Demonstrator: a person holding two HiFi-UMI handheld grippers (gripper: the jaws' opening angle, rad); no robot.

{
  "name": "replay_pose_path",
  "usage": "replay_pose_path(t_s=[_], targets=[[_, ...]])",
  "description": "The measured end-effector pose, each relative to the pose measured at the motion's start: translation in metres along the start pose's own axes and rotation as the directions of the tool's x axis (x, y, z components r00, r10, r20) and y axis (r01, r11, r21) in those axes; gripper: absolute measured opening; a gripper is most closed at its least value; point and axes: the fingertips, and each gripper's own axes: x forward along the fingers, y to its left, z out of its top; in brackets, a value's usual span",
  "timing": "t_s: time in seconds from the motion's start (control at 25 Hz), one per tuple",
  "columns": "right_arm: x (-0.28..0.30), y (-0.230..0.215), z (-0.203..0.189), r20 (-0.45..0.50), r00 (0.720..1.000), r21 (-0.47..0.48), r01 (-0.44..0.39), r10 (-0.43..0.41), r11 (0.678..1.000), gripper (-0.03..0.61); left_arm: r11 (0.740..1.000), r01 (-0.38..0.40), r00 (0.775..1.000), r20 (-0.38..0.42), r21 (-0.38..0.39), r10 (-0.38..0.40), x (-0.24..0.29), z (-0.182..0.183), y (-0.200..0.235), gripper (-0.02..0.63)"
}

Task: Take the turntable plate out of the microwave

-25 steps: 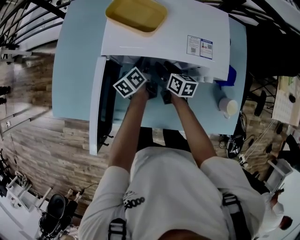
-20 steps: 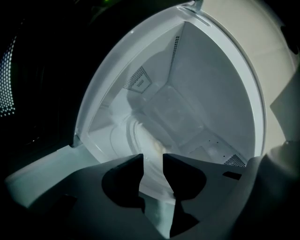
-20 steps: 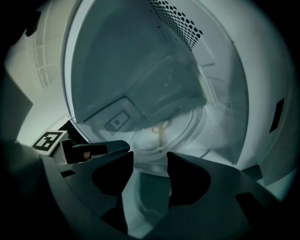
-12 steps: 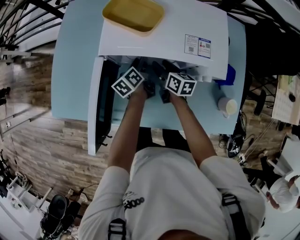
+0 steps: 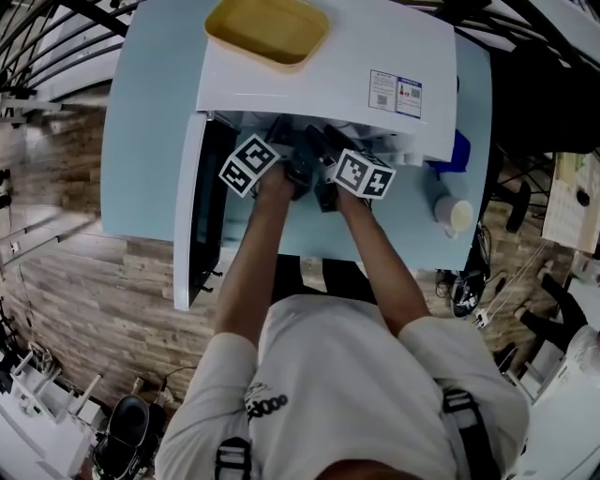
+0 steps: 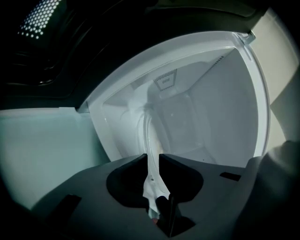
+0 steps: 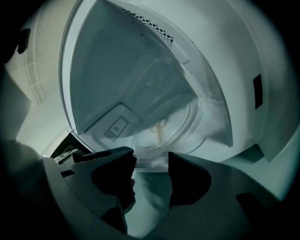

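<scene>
Softly now: our left gripper (image 6: 151, 158) is closing on the turntable plate (image 7: 164, 133) rim between its jaws. Our right gripper (image 7: 150, 157) gapes wide, rim just ahead. We should lift it flat.

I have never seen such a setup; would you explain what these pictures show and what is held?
A person holds a two-jaw gripper in each hand. The head view looks down from their head: both reach into an open microwave on a light blue table, a yellow tray on top, a cup beside it. The other views ride on the grippers. The left gripper is closing its jaws on the rim of the glass turntable plate; the right gripper stands open, the rim at its tips.
</scene>
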Motion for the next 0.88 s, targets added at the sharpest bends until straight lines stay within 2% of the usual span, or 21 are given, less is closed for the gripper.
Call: replay_pose_path(t_s=[0.16, 0.28, 0.44, 0.56, 0.64, 0.72, 0.88], targets=[[0.002, -0.004, 0.003, 0.019, 1.000, 0.086, -0.005, 0.003, 0.996, 0.201, 0.998, 0.058, 0.998, 0.034, 0.026, -0.059, -0.001, 0.010, -0.017, 0.051], [0.007, -0.004, 0.008, 0.052, 0.999, 0.158, -0.021, 0.013, 0.987, 0.201, 0.996, 0.070, 0.997, 0.028, 0.060, -0.072, -0.001, 0.017, -0.023, 0.048], [0.013, -0.004, 0.020, 0.123, 0.992, 0.252, -0.053, 0.022, 0.966, 0.201, 0.994, 0.092, 0.995, 0.019, 0.058, -0.093, -0.004, 0.018, -0.026, 0.043], [0.016, -0.010, 0.030, 0.172, 0.985, 0.332, -0.067, 0.009, 0.941, 0.195, 0.992, 0.108, 0.994, 0.014, 0.059, -0.109, -0.005, 0.017, -0.028, 0.041], [0.017, -0.013, 0.031, 0.183, 0.983, 0.368, -0.061, -0.008, 0.928, 0.133, 0.992, 0.113, 0.993, 0.014, 0.063, -0.114, -0.006, 0.018, -0.030, 0.040], [0.017, -0.016, 0.030, 0.193, 0.981, 0.406, -0.064, -0.017, 0.911, 0.128, 0.992, 0.109, 0.994, 0.011, 0.063, -0.110, -0.006, 0.018, -0.029, 0.040], [0.010, -0.018, 0.028, 0.243, 0.970, 0.528, -0.123, -0.010, 0.840, 0.072, 0.996, 0.083, 0.997, -0.015, 0.041, -0.082, -0.009, 0.011, -0.017, 0.038]])
